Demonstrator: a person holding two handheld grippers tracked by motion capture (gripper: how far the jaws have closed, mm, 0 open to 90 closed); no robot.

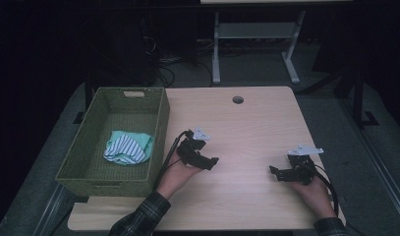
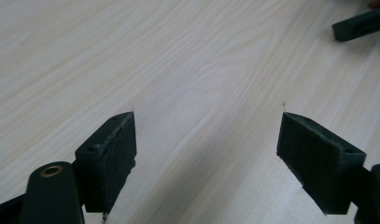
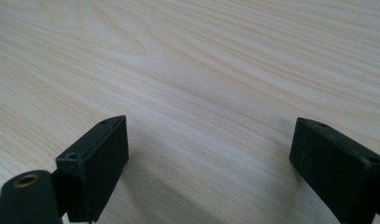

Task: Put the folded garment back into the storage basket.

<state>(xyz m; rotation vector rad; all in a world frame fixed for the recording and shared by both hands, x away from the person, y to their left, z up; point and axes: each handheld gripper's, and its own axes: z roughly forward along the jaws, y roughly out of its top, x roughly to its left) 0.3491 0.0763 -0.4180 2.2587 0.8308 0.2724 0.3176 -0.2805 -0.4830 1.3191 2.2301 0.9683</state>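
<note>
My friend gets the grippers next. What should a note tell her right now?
Left gripper: open, empty, low over the table, beside the basket.
Right gripper: open, empty, near the table's right edge.
The striped cloth lies bunched up in the green woven basket at the table's left.
Done, it seems: the cloth is in the basket.
Left: nothing else sits on the tabletop to move, by the look of it.
</note>
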